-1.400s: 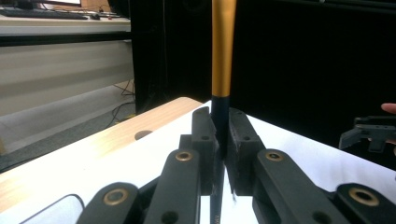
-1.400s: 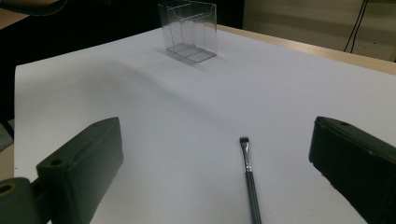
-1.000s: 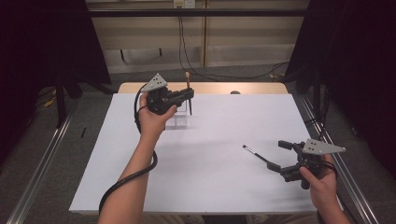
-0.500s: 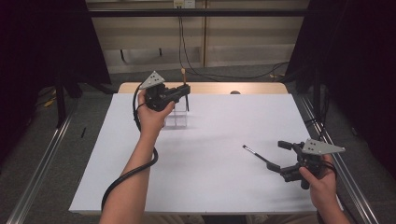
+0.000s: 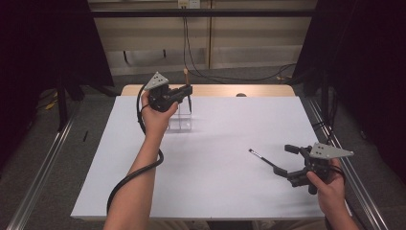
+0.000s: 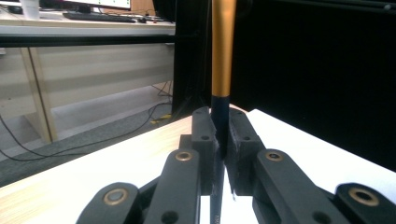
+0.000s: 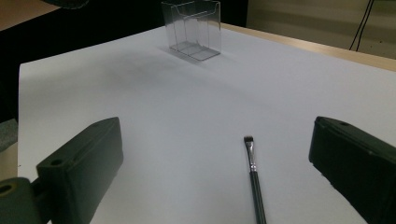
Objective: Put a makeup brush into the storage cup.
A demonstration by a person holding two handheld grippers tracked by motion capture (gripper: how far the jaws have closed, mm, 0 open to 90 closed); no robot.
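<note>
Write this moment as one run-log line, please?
left gripper: shut on upright brush above clear box | right gripper: open, second brush between jaws, flat on table

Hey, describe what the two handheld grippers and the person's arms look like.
Both the left gripper and the right gripper are black, each topped by a grey three-cornered plate. Their linkage jaws carry brass-coloured pivot pins. A black cable trails from the left one along the forearm. The forearms are bare, with no sleeves.
</note>
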